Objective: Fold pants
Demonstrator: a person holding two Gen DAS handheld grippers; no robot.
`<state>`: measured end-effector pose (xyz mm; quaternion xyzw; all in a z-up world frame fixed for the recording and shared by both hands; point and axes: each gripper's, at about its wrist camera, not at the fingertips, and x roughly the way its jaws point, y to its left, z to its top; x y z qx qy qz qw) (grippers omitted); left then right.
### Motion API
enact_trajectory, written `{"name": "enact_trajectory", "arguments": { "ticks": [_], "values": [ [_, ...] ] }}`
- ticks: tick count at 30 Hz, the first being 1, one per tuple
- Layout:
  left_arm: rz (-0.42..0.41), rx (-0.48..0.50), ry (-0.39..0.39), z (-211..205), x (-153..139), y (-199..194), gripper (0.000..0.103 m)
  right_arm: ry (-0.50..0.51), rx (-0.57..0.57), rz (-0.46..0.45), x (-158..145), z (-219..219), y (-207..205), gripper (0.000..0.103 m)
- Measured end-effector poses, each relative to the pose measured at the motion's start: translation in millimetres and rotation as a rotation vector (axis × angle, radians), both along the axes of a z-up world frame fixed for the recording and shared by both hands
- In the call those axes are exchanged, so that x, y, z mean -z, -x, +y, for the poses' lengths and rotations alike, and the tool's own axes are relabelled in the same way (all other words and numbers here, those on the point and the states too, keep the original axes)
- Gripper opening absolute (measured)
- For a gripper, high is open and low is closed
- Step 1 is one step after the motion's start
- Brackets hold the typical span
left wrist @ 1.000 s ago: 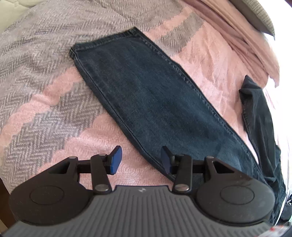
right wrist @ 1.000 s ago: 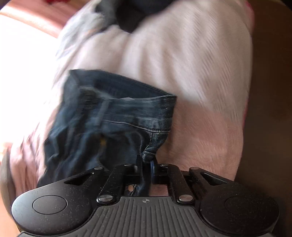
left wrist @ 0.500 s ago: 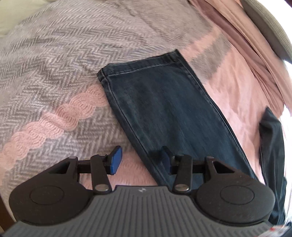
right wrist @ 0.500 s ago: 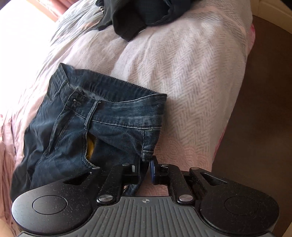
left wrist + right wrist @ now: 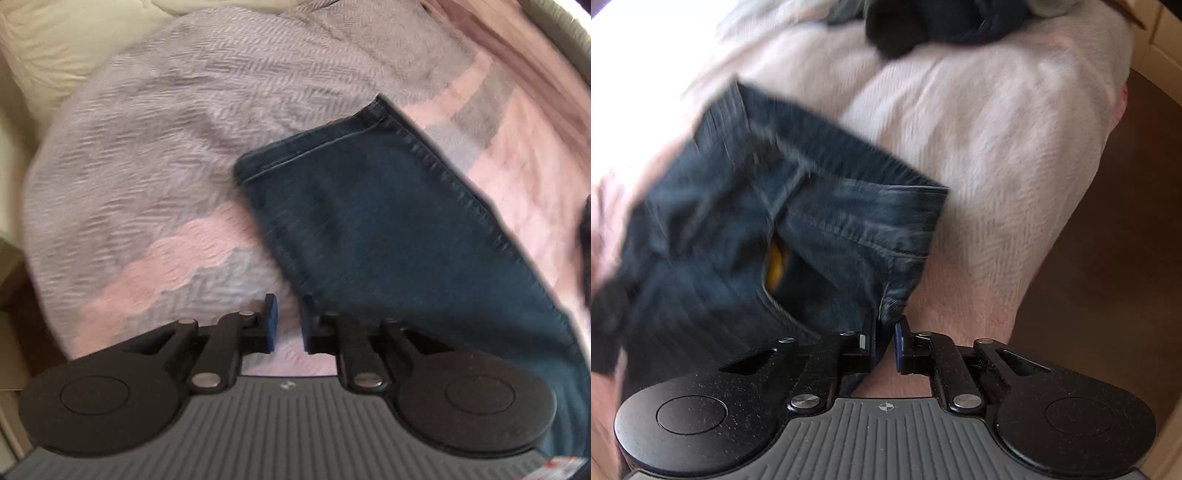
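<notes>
Denim pants [image 5: 399, 236] lie on the bed [image 5: 147, 166], on a grey and pink blanket. In the left wrist view one leg lies flat and smooth, its hem toward the pillow end. It appears to be both legs stacked, which suggests the lengthwise fold is done; this cannot be confirmed from the blurred frames.

Left gripper [image 5: 287, 323]: the jaws are closing and stand at a narrow gap. Only blanket shows between them; the leg's edge sits just beside the right-hand pad. Nothing is held.

Right gripper [image 5: 884, 338]: the jaws are opening. A fold of cloth at the waistband [image 5: 849, 192] corner hangs between them, with a gap visible at one pad, so the grip reads as being released. The waist end is rumpled, and the fly gapes over yellow lining.

Remaining, as judged: flatten the waist, then fold hem toward waistband crosswise. A second dark garment [image 5: 942, 22] lies well apart.
</notes>
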<state>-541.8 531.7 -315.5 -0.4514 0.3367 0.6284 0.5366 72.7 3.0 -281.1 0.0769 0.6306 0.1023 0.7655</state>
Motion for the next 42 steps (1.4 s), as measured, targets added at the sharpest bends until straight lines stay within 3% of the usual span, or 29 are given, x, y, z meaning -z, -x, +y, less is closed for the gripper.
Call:
{"name": "enact_trajectory", "arguments": {
  "ticks": [1, 3, 6, 8, 13, 17, 18, 20, 21, 22, 23, 24, 25, 27, 30, 32, 33, 35, 37, 39, 42],
  "values": [
    [-0.003, 0.001, 0.007, -3.4, -5.0, -2.1, 0.022, 0.009, -0.007, 0.002, -2.8, 2.8, -1.0, 0.017],
    [-0.031, 0.004, 0.015, -12.1, -18.0, -6.2, 0.027, -0.019, 0.002, 0.000, -12.2, 2.5, -2.7, 0.036],
    [-0.079, 0.078, 0.014, -18.7, -40.9, -27.9, 0.028, -0.023, 0.043, -0.025, -30.4, -2.2, -10.2, 0.038],
    [-0.153, 0.166, -0.020, -10.9, -54.7, -56.7, 0.034, -0.022, 0.071, -0.066, -42.8, -4.5, -19.0, 0.038],
    [-0.320, 0.387, -0.098, 44.1, -54.4, -176.9, 0.065, -0.074, 0.163, -0.132, -58.4, -1.3, -52.3, 0.038],
    [-0.406, 0.523, -0.112, 84.3, -34.1, -286.9, 0.076, -0.098, 0.175, -0.144, -67.3, 4.9, -77.1, 0.038],
    [-0.415, 0.540, -0.108, 93.6, -26.5, -310.7, 0.081, -0.095, 0.172, -0.146, -67.4, 6.1, -81.5, 0.038],
    [-0.388, 0.540, -0.109, 107.4, -14.6, -347.8, 0.081, -0.083, 0.171, -0.151, -68.2, 2.6, -88.8, 0.038],
    [-0.368, 0.535, -0.113, 111.8, -9.4, -365.2, 0.080, -0.077, 0.172, -0.153, -67.0, 0.4, -92.0, 0.038],
    [-0.347, 0.535, -0.117, 115.0, -5.5, -378.0, 0.065, -0.071, 0.177, -0.151, -65.8, -2.7, -95.3, 0.038],
    [-0.327, 0.543, -0.132, 116.8, -3.9, -389.4, 0.042, -0.065, 0.184, -0.149, -64.0, -6.9, -98.4, 0.038],
    [-0.305, 0.554, -0.145, 117.2, -5.4, -399.3, 0.003, -0.057, 0.189, -0.149, -63.4, -11.1, -101.1, 0.038],
    [-0.294, 0.554, -0.161, 116.0, -10.2, -406.5, 0.003, -0.050, 0.195, -0.152, -62.5, -14.5, -103.3, 0.038],
    [-0.300, 0.605, -0.285, 99.6, -30.6, -423.1, 0.002, -0.039, 0.210, -0.158, -60.1, -21.9, -108.9, 0.038],
    [-0.225, 0.851, -0.479, 37.8, -75.9, -472.4, 0.002, -0.042, 0.243, -0.147, -53.1, -30.6, -119.8, 0.038],
    [-0.258, 1.046, -0.522, -18.6, -95.3, -504.8, 0.002, -0.052, 0.253, -0.135, -47.0, -31.3, -128.6, 0.039],
    [-0.281, 1.146, -0.487, -45.8, -96.9, -521.6, 0.004, -0.057, 0.251, -0.130, -44.5, -30.5, -133.8, 0.038],
    [-0.324, 1.304, -0.383, -97.9, -84.0, -549.0, 0.018, -0.066, 0.242, -0.120, -39.6, -24.8, -143.2, 0.038],
    [-0.337, 1.402, -0.276, -138.8, -59.8, -562.2, 0.026, -0.085, 0.232, -0.104, -36.5, -17.5, -151.9, 0.038],
    [-0.321, 1.407, -0.181, -160.0, -40.1, -559.4, 0.032, -0.104, 0.209, -0.103, -37.6, -12.6, -160.1, 0.039],
    [-0.362, 1.291, -0.090, -145.2, -32.0, -533.9, 0.040, -0.100, 0.166, -0.130, -42.7, -11.7, -170.2, 0.038]
  ]
}}
